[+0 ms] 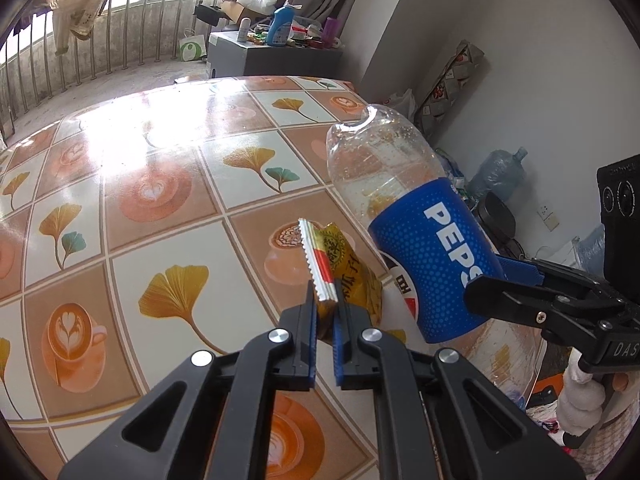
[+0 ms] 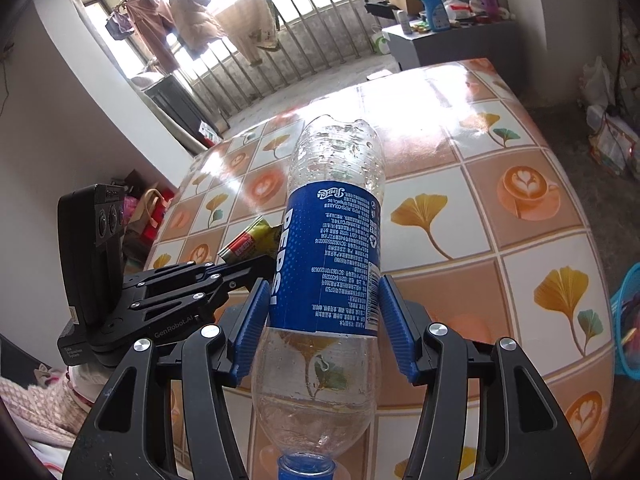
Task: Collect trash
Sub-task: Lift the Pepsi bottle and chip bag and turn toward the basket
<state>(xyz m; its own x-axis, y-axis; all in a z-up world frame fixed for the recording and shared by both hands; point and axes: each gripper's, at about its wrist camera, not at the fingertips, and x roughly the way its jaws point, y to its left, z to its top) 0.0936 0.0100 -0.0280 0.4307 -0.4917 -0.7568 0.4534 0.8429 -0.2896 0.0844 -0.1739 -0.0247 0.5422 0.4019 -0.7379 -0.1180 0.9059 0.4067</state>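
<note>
Both pieces of trash are lifted over the table (image 1: pixel 120 184), prob for carrying off. Left hand-held gripper (image 1: pixel 325 304) pinches yellow snack wrapper (image 1: pixel 344 264) by its crimped end, near the table's right edge. Right hand-held gripper (image 2: pixel 320 316) clamps Pepsi bottle (image 2: pixel 332 248) w/ both pads on the label, cap toward camera; only droplets inside. Blue basket (image 2: pixel 626 320) beyond the right edge holds stuff, can't tell what.

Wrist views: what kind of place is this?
Likely a lived-in home by a balcony: laundry hangs at the barred window, a table wears a coffee-print cloth, and a water jug sits on the floor.
</note>
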